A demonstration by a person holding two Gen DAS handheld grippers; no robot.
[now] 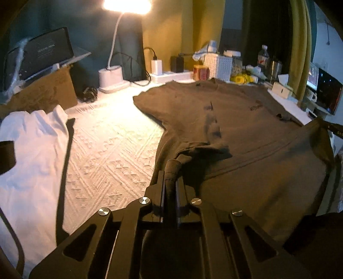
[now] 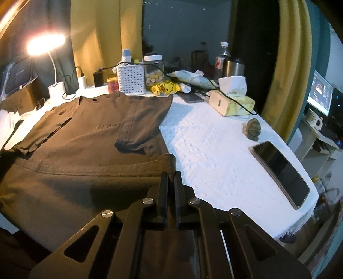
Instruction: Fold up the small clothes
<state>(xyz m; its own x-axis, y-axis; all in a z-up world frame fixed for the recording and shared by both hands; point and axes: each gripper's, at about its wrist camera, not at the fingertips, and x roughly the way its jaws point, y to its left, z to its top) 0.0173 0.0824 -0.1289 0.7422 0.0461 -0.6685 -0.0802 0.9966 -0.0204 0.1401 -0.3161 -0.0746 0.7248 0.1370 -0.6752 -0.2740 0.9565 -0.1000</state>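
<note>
Pinching brown shirt (image 1: pixel 235 120) hem, both grippers angled down

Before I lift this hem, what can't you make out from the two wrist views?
- Left wrist: the brown T-shirt's near hem, hidden behind the left gripper.
- Right wrist: how much cloth the right gripper pinches; its fingers cover it.
- Left wrist: the white garment's shape, cut off by the frame edge.

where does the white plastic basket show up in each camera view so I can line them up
Left wrist view: the white plastic basket stands at the table's far edge, right of centre, behind the brown T-shirt.
Right wrist view: the basket stands left of centre, again behind the shirt's collar.
Shared landmark: the lit desk lamp, left of the basket in both.
</note>
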